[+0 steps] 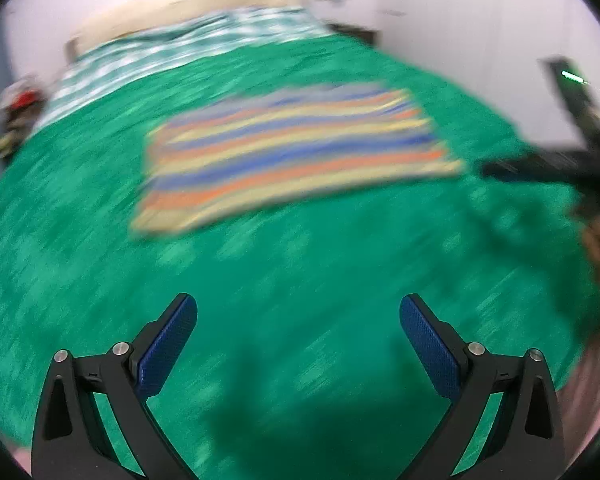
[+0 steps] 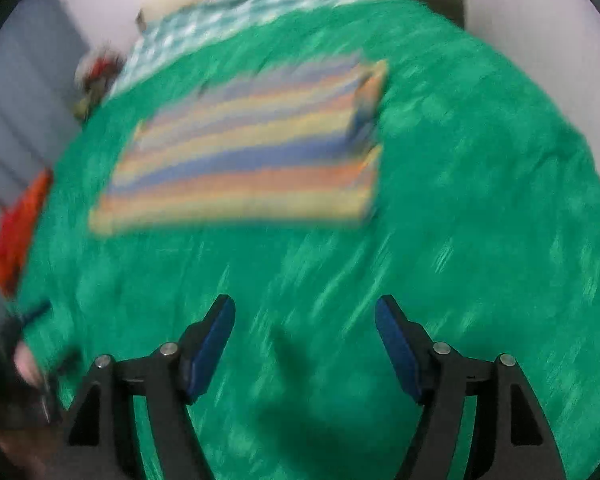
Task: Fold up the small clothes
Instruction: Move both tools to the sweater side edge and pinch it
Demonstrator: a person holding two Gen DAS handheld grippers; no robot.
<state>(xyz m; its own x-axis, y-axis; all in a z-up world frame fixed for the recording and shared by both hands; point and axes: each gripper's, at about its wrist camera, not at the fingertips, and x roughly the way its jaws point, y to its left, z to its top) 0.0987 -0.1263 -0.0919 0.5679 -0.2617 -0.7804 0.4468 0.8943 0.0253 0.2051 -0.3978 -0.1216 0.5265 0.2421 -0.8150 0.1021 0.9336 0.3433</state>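
A small striped garment [image 1: 292, 152] in orange, yellow and blue lies flat as a rectangle on the green bedspread [image 1: 300, 272]. It also shows in the right wrist view [image 2: 252, 160], with a folded edge at its right side. My left gripper [image 1: 298, 312] is open and empty, above the bedspread and well short of the garment. My right gripper [image 2: 305, 312] is open and empty too, also short of the garment. The right gripper shows in the left wrist view [image 1: 540, 168] as a dark blurred shape at the right. Both views are motion-blurred.
A teal-and-white patterned cover [image 1: 188, 44] and a beige headboard [image 1: 204, 0] lie at the far end of the bed. A pile of clothes [image 1: 16, 112] sits at the far left. An orange-red cloth [image 2: 16, 232] lies at the bed's left edge.
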